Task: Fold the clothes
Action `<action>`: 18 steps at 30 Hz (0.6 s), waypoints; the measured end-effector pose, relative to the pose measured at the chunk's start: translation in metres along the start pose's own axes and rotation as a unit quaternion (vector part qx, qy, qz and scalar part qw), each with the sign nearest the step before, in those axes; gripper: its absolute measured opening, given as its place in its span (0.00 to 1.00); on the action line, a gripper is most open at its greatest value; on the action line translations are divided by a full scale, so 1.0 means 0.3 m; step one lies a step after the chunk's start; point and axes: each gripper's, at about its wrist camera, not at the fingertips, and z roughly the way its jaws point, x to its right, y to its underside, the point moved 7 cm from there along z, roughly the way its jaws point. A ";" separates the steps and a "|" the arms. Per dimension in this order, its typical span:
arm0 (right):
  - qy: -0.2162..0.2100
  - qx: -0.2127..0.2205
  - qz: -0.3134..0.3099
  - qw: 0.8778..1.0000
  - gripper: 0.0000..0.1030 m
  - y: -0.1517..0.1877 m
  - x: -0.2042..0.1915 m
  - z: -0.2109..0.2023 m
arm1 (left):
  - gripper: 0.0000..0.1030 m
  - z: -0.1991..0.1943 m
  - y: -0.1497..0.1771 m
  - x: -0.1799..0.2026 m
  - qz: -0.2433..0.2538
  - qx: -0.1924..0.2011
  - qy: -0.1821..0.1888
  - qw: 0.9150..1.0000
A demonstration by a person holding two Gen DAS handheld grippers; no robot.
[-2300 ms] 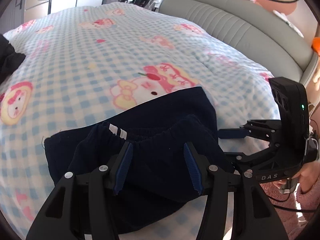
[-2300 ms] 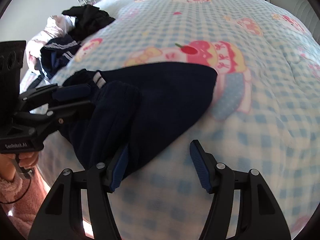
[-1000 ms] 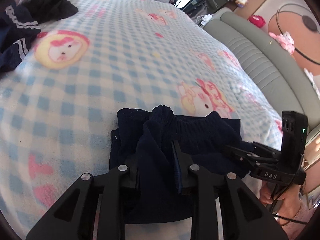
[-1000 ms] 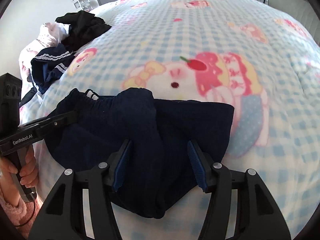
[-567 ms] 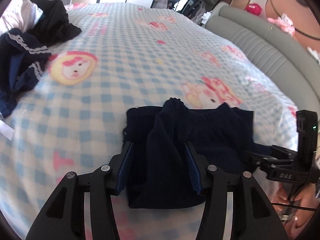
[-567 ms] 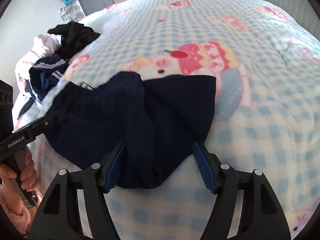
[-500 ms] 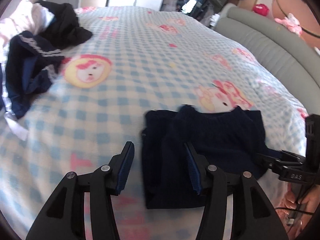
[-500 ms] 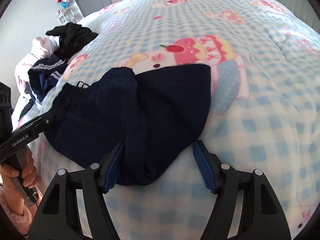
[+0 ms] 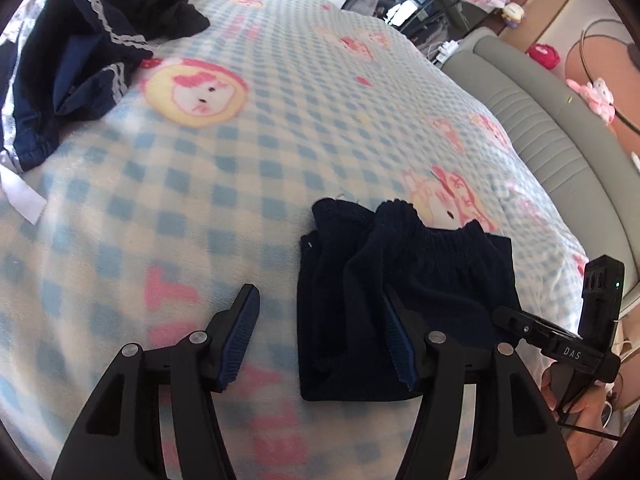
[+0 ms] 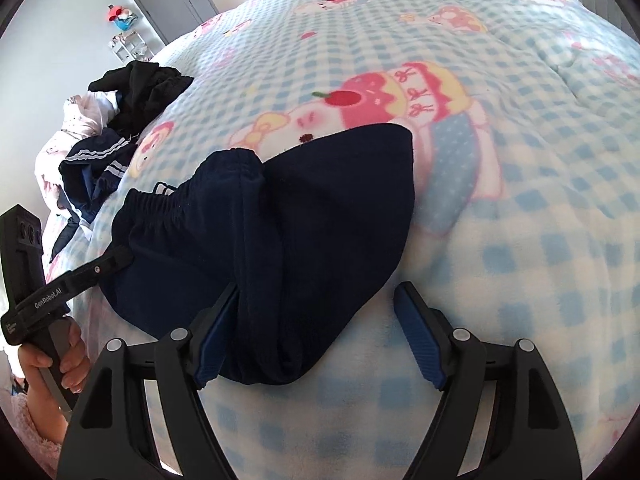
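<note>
Navy shorts (image 9: pixel 404 300) lay bunched in a rough fold on the checked blanket (image 9: pixel 280 128) — near its front edge. Left gripper (image 9: pixel 320 336) was opening, pads clear of the cloth, only the right pad at its edge. Right gripper (image 10: pixel 320 336) was opening too — the fold's corner loose between its pads. Clothes pile (image 9: pixel 80 52) sat well apart.

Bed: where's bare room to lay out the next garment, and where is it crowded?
Free: the checked blanket between the folded navy shorts and the unfolded clothes pile, and the wide stretch beyond the shorts toward the grey headboard. Crowded: the pile's corner, and the near edge, where the opening left gripper and right gripper flank the shorts.
</note>
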 end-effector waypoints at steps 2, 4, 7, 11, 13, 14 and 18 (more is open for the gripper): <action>-0.007 0.004 0.010 1.000 0.75 -0.002 0.007 -0.006 | 0.62 -0.012 -0.008 -0.007 -0.014 0.003 0.026 1.000; -0.021 0.003 0.021 1.000 0.78 -0.001 0.011 -0.004 | 0.62 0.025 0.006 -0.003 -0.032 -0.029 0.068 0.997; -0.026 -0.009 0.000 1.000 0.79 -0.009 -0.022 0.030 | 0.61 0.061 0.014 0.056 -0.004 -0.042 0.072 0.996; -0.002 0.005 -0.051 0.999 0.58 -0.033 -0.096 0.021 | 0.42 0.059 0.004 0.153 0.032 -0.028 0.062 0.997; -0.005 0.007 -0.050 0.999 0.58 -0.038 -0.099 0.021 | 0.41 0.076 0.006 0.163 0.049 -0.034 0.033 0.998; -0.006 0.006 -0.045 0.999 0.58 -0.038 -0.093 0.026 | 0.41 0.081 0.006 0.167 0.054 -0.036 0.022 0.998; -0.002 0.011 -0.046 0.999 0.45 -0.043 -0.085 0.013 | 0.23 0.027 -0.011 0.197 0.043 -0.019 0.030 0.998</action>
